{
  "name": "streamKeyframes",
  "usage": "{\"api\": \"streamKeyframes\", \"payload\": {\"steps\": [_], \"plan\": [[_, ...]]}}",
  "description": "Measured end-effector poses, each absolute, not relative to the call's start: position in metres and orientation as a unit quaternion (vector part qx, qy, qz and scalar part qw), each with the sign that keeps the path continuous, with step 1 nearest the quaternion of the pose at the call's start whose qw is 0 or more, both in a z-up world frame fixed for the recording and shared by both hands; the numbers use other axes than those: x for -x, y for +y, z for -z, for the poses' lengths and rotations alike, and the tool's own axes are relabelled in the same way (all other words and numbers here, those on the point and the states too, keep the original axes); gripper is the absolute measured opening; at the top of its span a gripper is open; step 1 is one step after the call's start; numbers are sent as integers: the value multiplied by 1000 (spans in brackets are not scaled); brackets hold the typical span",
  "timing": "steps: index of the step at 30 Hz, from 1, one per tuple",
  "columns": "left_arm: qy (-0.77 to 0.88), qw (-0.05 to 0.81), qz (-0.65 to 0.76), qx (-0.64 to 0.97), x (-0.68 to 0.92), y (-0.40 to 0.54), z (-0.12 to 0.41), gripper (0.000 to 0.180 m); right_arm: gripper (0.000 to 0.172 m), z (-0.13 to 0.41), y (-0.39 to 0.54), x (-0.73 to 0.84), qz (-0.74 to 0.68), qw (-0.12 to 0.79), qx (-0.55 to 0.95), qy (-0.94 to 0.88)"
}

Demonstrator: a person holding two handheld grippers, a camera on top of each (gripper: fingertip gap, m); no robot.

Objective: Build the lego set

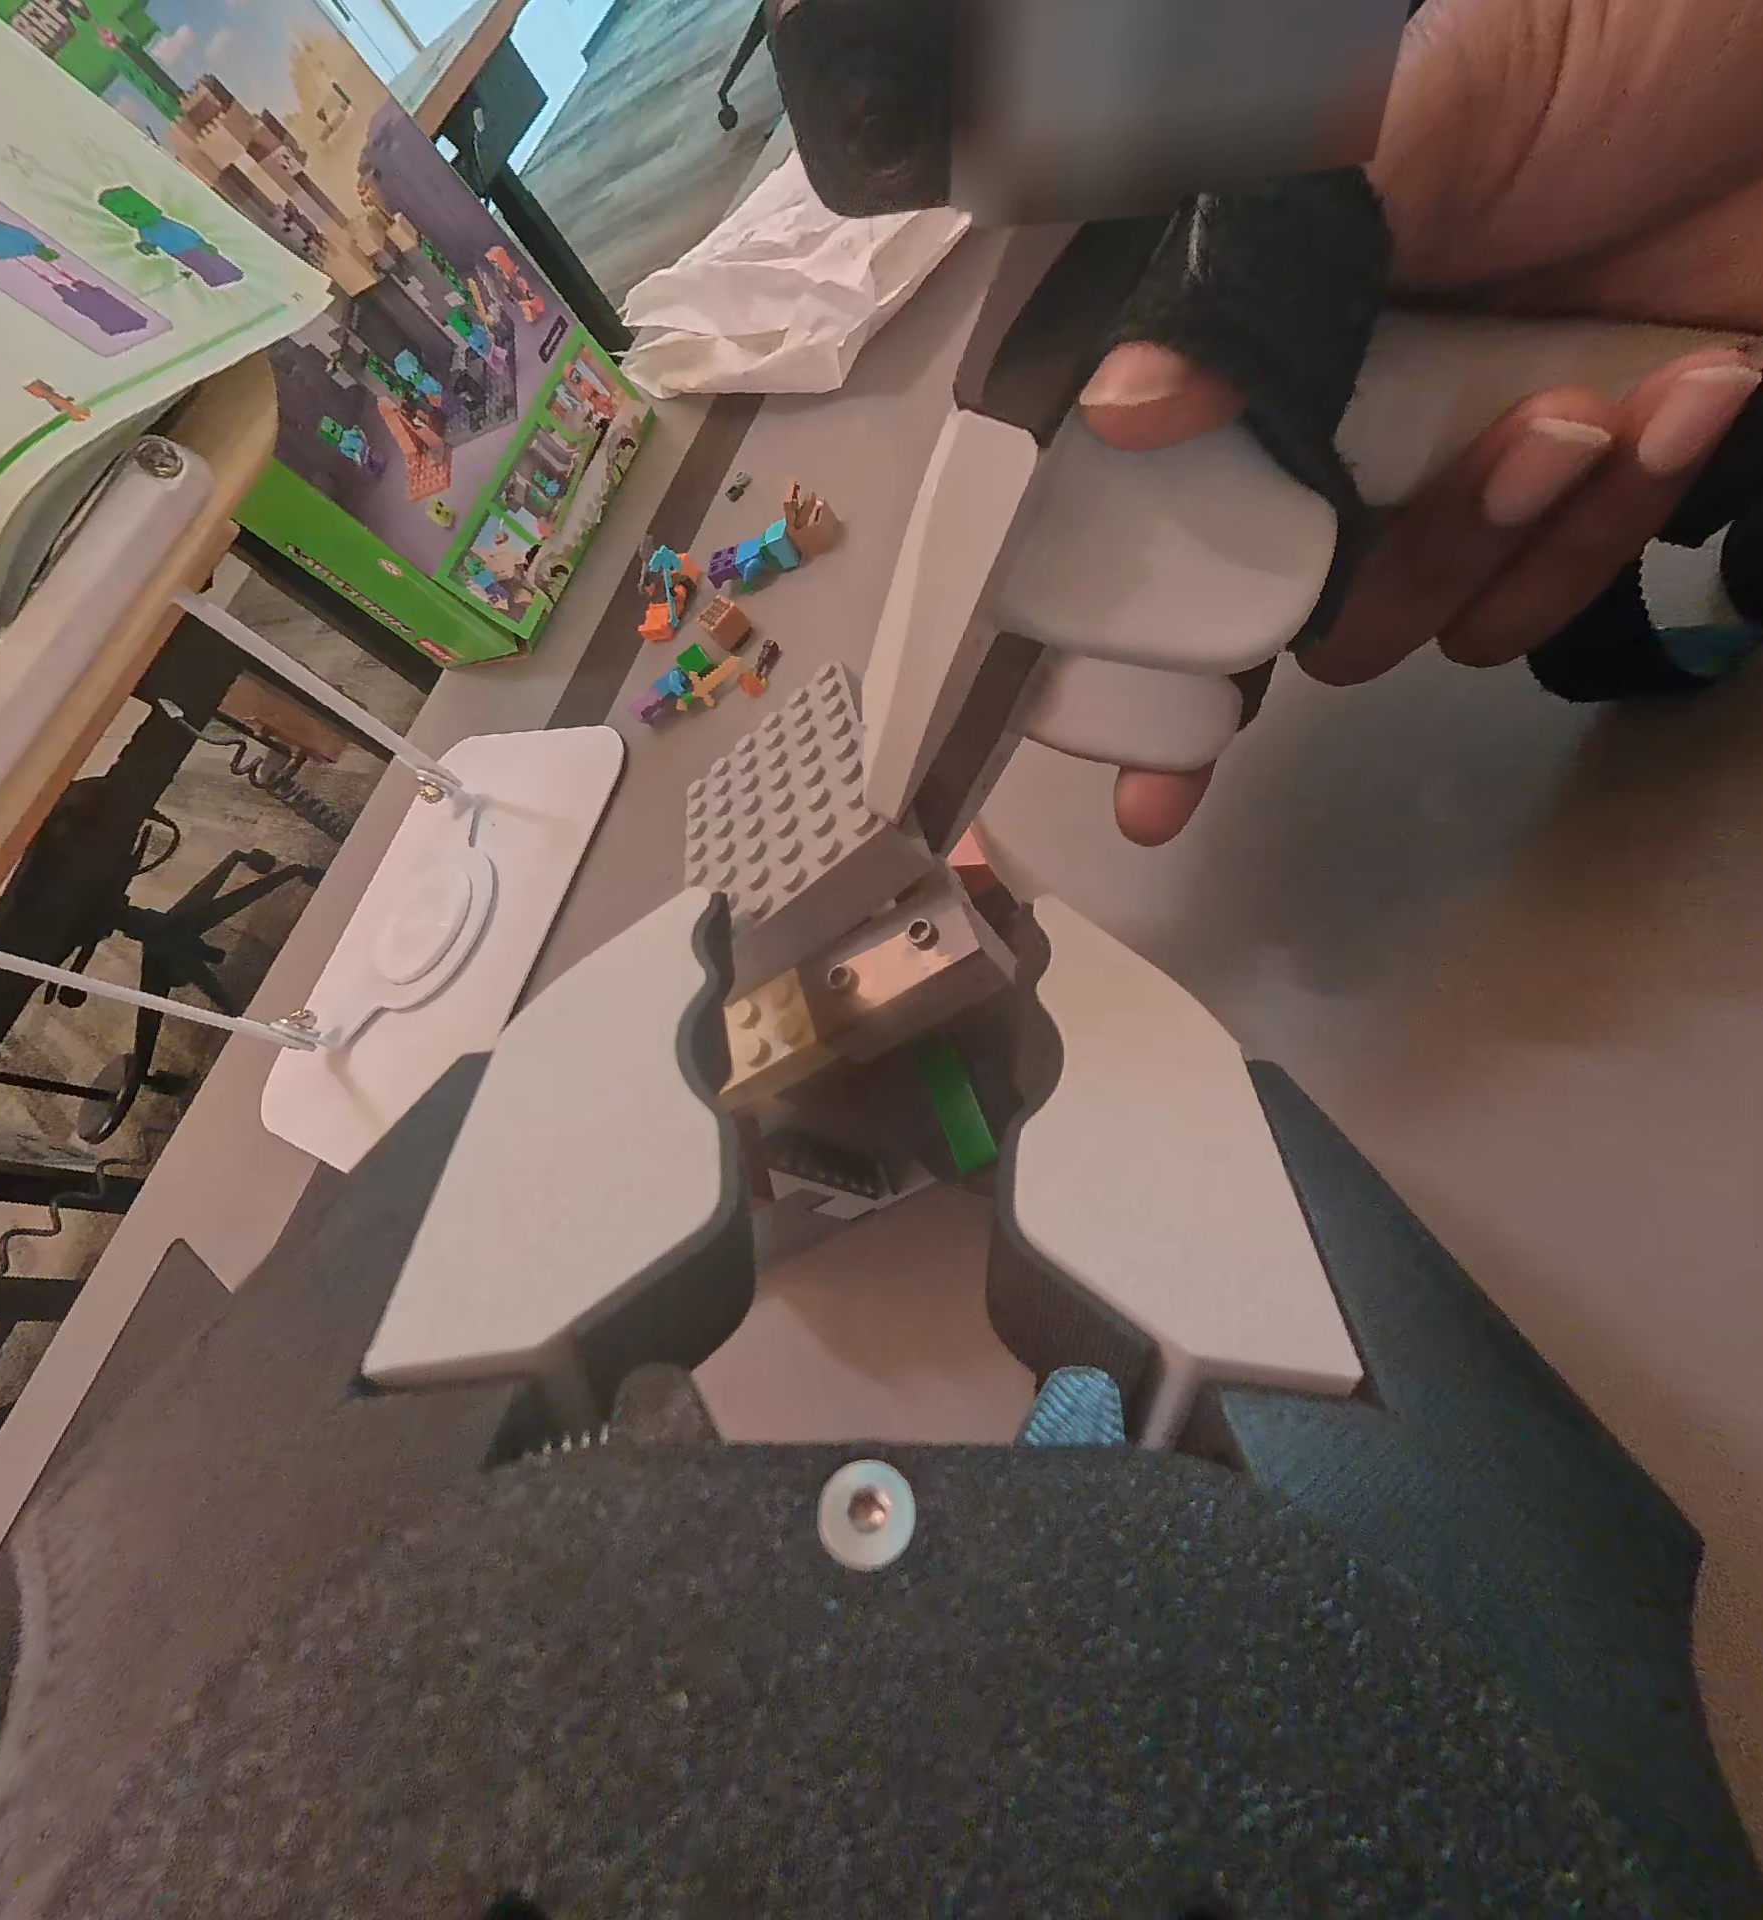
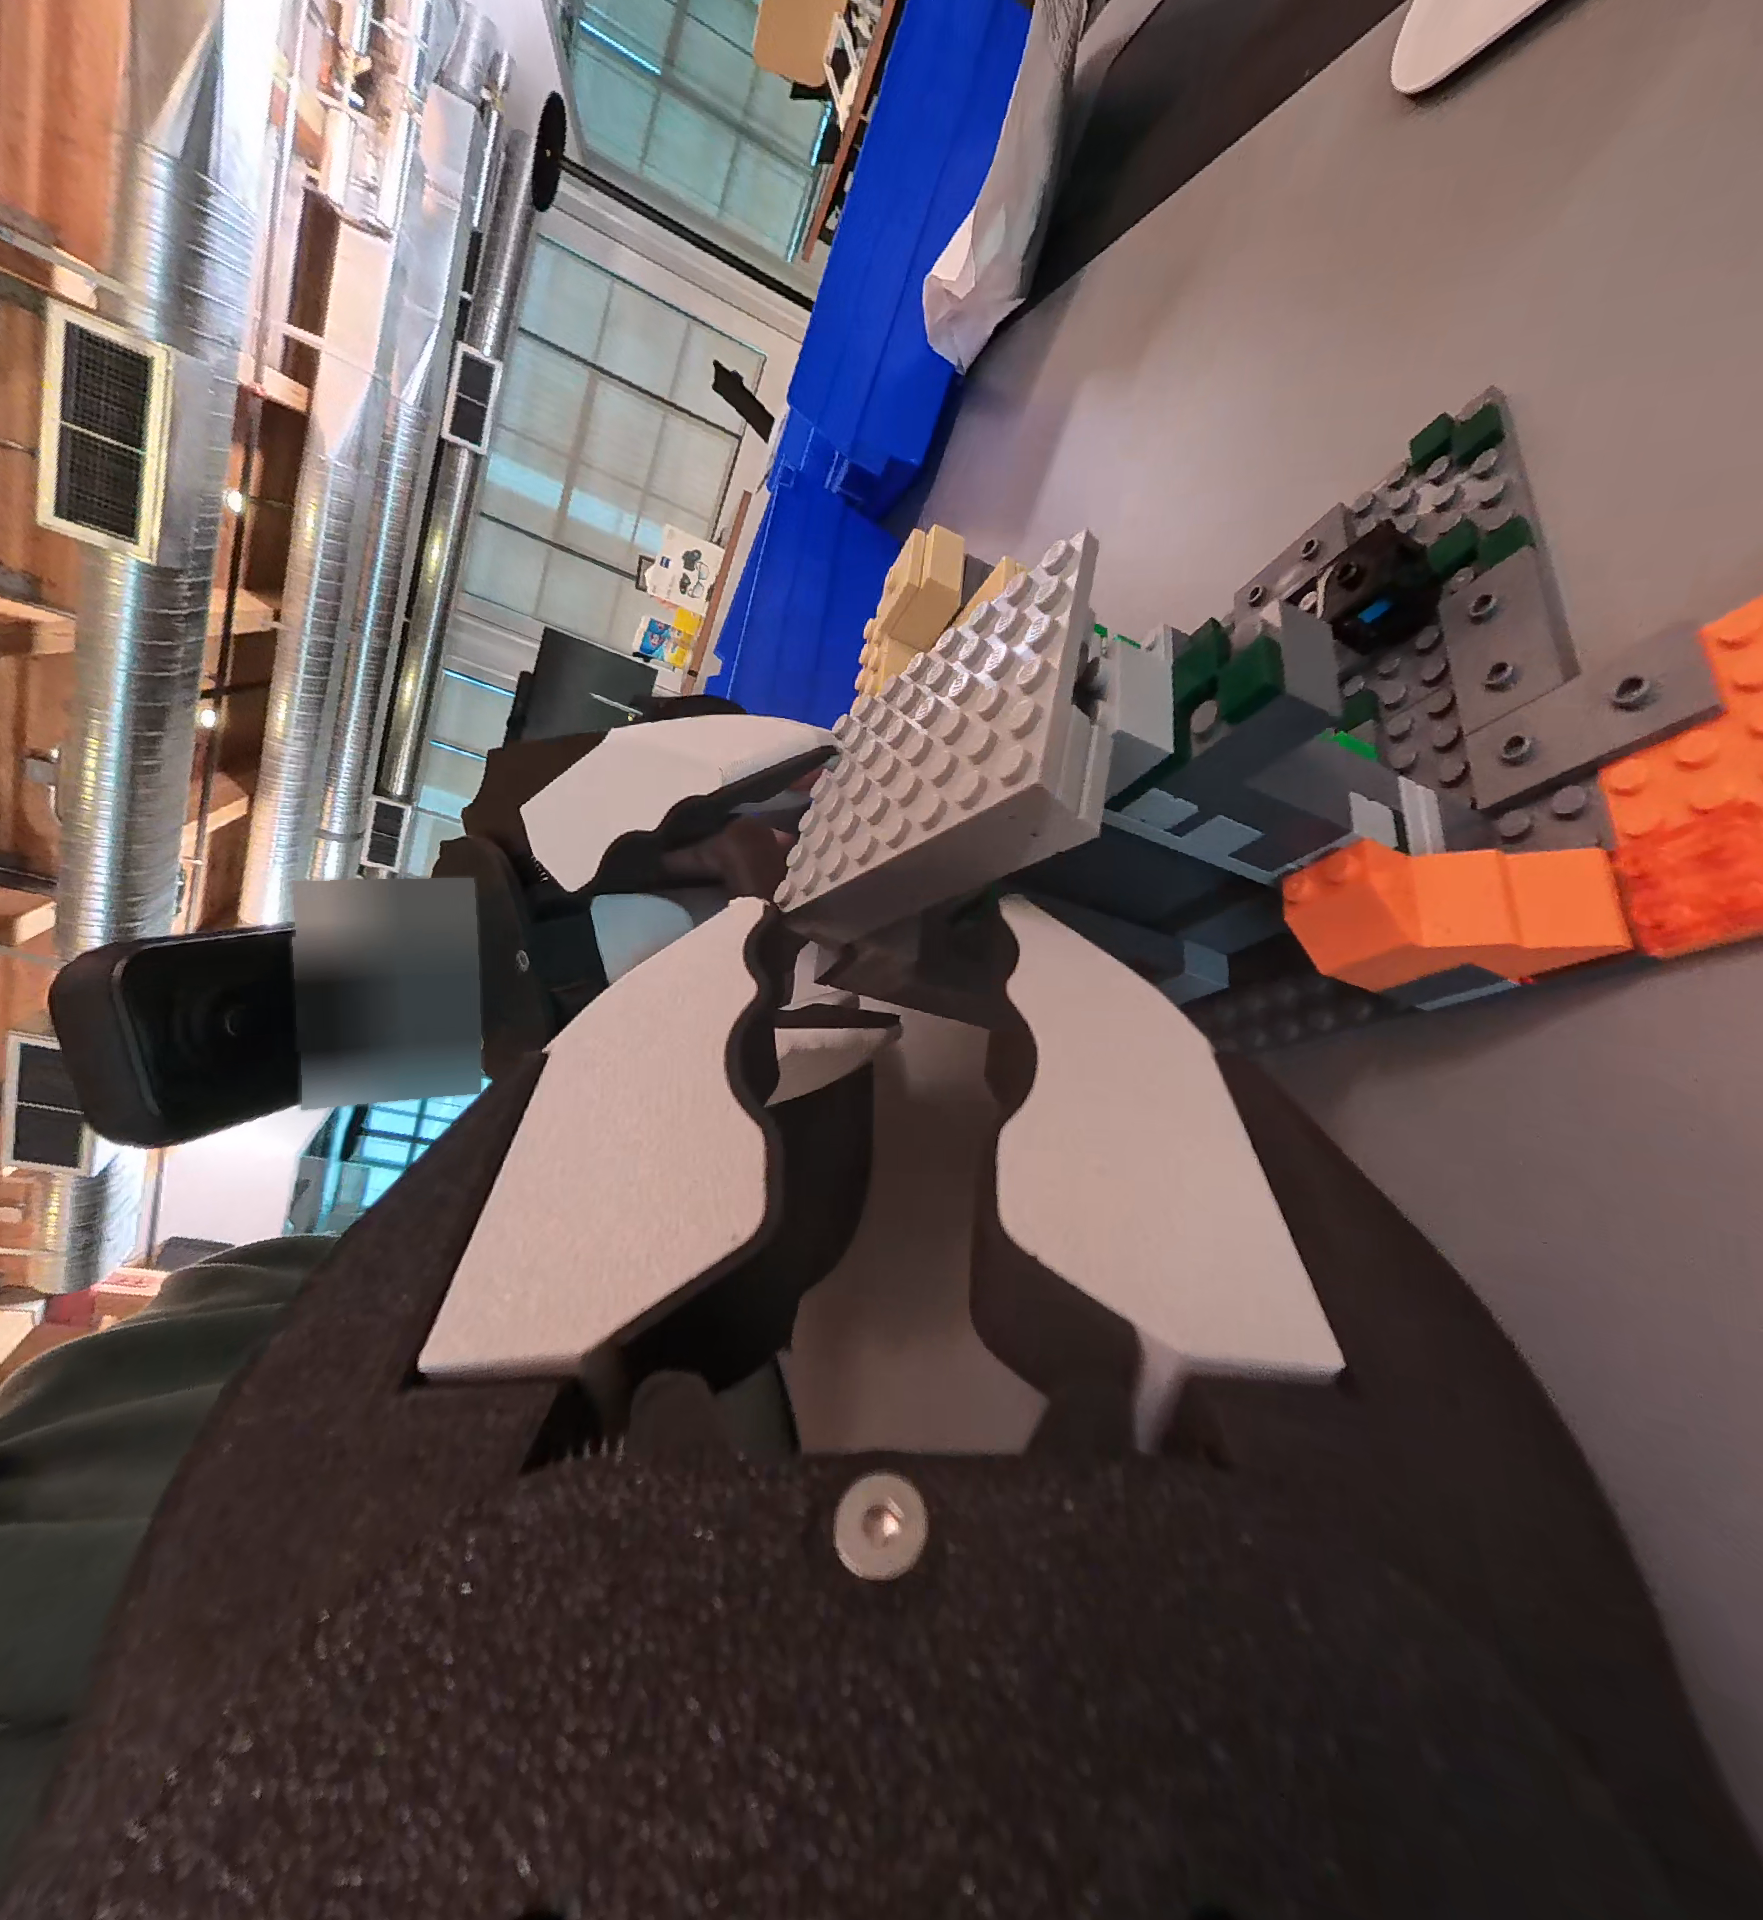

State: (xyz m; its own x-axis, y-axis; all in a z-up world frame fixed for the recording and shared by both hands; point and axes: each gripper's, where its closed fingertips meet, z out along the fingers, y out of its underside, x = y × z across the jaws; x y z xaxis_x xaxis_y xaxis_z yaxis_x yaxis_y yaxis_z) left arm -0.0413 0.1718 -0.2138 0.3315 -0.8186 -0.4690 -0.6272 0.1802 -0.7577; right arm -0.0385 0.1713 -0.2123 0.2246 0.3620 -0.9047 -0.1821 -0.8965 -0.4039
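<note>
Left gripper [image 1: 872, 966] clamps the brick tower [image 1: 856, 997]; right gripper [image 2: 882, 935] closes around its base under the grey studded plate [image 2: 950, 727], grip unclear

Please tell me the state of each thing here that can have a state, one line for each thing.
Left claw: closed on the brick block, a finger on each side.
Right claw: closed on the same block's lower edge.
Brick block: lifted off the table, tilted, grey studded plate on top.
Toy box: standing on its edge.
Small figures: lying loose on the table.
</note>
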Motion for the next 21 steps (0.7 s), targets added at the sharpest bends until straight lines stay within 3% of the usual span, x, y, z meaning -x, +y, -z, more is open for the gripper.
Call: {"api": "streamKeyframes", "payload": {"steps": [21], "plan": [[576,523,91,621,41,169,213,50,31,212,167,46,-657,183,729,-56]]}}
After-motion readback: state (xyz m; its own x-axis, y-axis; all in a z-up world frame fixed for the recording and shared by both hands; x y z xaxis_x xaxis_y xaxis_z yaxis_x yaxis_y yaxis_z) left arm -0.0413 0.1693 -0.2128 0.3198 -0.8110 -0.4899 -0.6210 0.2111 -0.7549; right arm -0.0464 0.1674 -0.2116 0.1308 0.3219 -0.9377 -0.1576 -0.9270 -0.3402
